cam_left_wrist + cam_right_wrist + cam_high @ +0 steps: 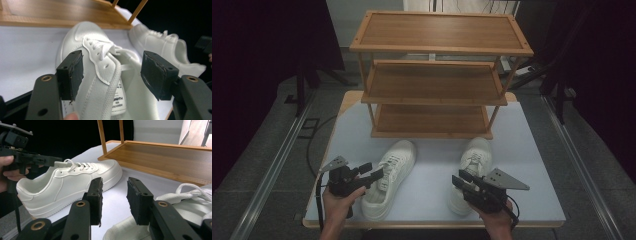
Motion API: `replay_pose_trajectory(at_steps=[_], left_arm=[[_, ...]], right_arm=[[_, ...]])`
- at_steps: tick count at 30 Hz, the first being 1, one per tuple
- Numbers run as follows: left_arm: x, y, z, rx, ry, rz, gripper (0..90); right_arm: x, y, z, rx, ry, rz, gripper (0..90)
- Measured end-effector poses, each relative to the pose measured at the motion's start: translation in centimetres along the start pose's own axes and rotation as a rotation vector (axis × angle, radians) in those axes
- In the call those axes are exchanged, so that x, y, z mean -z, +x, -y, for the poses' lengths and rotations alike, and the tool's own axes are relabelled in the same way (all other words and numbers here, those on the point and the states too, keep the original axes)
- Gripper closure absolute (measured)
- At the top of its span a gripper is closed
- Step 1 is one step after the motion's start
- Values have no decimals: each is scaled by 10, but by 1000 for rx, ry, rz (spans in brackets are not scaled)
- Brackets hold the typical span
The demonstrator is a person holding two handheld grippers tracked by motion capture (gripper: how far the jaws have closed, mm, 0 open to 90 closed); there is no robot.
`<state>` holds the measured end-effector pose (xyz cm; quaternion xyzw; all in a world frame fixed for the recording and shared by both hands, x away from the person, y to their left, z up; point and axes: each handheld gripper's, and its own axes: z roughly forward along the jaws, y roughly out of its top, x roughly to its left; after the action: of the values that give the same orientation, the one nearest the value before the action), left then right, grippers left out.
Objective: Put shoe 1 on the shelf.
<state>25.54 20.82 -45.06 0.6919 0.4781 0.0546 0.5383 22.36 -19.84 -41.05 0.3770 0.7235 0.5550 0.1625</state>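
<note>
A three-tier bamboo shelf rack (pixel 432 75) stands at the back of the pale table (pixel 537 200). Two white leather sneakers (pixel 389 177) (pixel 472 170) lie before it; likely light, with firm collars to pinch. The left claw (pixel 112 75) gapes around one tongue; the right claw (pixel 113 200) stands apart, empty. The left gripper view reveals the tongue label.

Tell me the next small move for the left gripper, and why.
Probably ease the left gripper down and close it on the left shoe: its jaws are open and straddle the shoe's collar and tongue without touching.
</note>
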Motion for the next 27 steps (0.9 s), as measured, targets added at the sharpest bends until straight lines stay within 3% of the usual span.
replay_pose_trajectory(at_steps=[3, 9, 14, 18, 21, 27], left_arm=[[-8, 1, 3, -17, 29, -31, 352], [-19, 7, 10, -10, 49, -94, 425], [-21, 8, 12, -8, 21, -115, 553], [-20, 4, 12, -52, -4, -148, 703], [-18, 5, 12, -56, -13, -149, 774], [-15, 10, 12, -55, -32, -121, 809]], right_arm=[[0, 1, 1, 4, 4, 0, 639], [-1, 1, 2, 1, 3, 6, 636], [-2, 0, 3, -1, 6, 8, 636], [-2, 1, 3, -4, 4, 11, 636], [-2, 1, 4, -6, 1, 14, 636], [2, -1, 3, -14, -16, 19, 637]])
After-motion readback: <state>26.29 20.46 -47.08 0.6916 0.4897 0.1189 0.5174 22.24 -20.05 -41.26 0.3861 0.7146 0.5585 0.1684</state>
